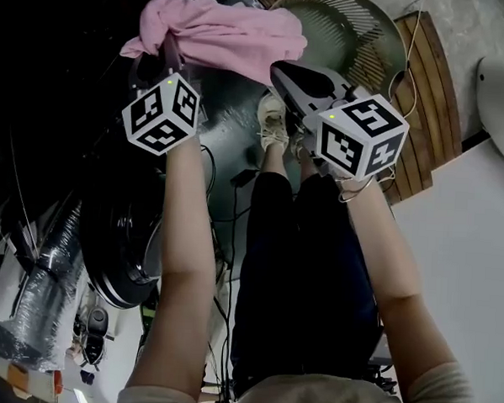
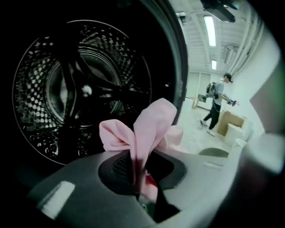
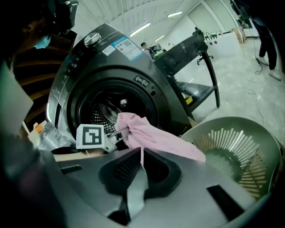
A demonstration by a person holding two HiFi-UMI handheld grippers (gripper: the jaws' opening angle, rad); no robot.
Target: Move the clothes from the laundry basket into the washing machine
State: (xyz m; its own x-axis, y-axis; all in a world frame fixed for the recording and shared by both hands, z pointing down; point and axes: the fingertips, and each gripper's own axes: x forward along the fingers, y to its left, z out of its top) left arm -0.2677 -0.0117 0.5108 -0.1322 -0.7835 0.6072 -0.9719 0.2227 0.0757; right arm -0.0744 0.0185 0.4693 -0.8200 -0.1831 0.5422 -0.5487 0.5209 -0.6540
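A pink cloth (image 1: 219, 30) hangs between both grippers in front of the dark washing machine (image 3: 147, 80). My left gripper (image 1: 169, 56) is shut on one bunched end of the pink cloth (image 2: 149, 124), right at the open drum (image 2: 67, 89). My right gripper (image 1: 286, 73) is shut on a thin edge of the pink cloth (image 3: 151, 136), further back from the drum opening (image 3: 104, 111). In the right gripper view the left gripper (image 3: 116, 132) shows with its marker cube by the door. The green laundry basket (image 3: 236, 156) stands to the right and looks empty.
The basket (image 1: 345, 24) sits on the floor beside a wooden board (image 1: 425, 104). My own legs (image 1: 307, 267) stand below the grippers. A black metal frame (image 3: 196, 49) stands behind the machine. A person (image 2: 216, 104) walks far off on the white floor.
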